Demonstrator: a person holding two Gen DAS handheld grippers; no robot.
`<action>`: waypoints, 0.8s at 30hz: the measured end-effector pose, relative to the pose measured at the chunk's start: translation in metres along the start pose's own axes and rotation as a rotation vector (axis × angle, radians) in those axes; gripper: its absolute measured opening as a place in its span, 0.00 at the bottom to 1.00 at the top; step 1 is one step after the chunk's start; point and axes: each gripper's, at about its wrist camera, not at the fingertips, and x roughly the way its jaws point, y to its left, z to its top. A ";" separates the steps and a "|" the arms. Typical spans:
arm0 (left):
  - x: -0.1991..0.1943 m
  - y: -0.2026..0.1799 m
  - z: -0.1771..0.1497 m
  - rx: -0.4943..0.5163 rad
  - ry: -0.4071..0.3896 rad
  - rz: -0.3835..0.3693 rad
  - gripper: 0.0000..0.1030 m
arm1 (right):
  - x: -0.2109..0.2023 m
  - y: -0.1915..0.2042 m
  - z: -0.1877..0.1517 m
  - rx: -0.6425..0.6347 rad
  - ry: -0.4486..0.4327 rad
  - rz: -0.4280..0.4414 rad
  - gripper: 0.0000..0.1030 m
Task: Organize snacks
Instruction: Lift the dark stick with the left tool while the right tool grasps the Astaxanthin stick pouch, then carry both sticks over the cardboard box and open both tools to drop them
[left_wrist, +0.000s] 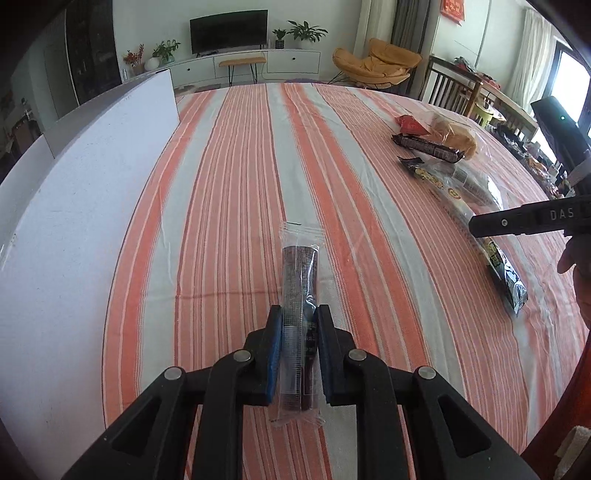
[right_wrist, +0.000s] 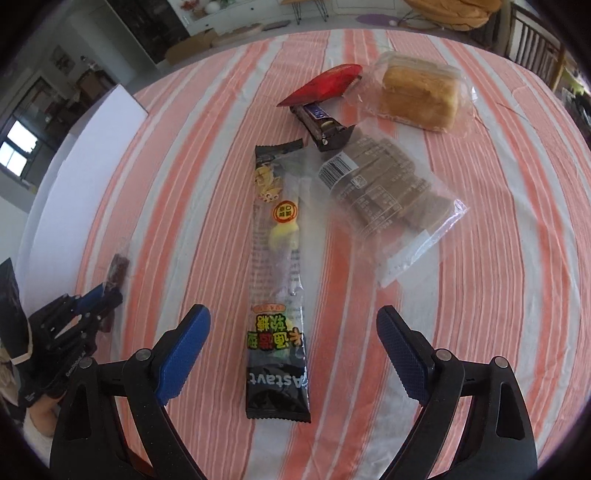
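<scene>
**Two grippers, one snack clamped**

Left wrist view: left gripper (left_wrist: 298, 325) pinched on a clear-wrapped dark snack stick (left_wrist: 298, 280), which lies lengthwise on the striped tablecloth (left_wrist: 221, 184) beside a white box (left_wrist: 74, 221). Remaining snacks lie well apart, to the right.

Right wrist view: right gripper (right_wrist: 293, 354) spread wide, pads clear of the long candy packet (right_wrist: 279, 280) lying between them. Beyond: clear biscuit bag (right_wrist: 388, 195), chocolate bar (right_wrist: 321, 125), red packet (right_wrist: 325, 86), wrapped cake (right_wrist: 421, 96).
</scene>
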 end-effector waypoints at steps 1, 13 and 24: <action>-0.006 0.004 -0.004 -0.016 -0.011 -0.007 0.17 | 0.010 0.007 0.007 -0.010 0.020 -0.013 0.88; -0.060 0.028 -0.027 -0.151 -0.125 -0.139 0.17 | -0.017 0.032 -0.004 -0.020 -0.045 0.019 0.19; -0.158 0.097 -0.005 -0.296 -0.310 -0.192 0.17 | -0.085 0.103 0.015 0.049 -0.154 0.423 0.18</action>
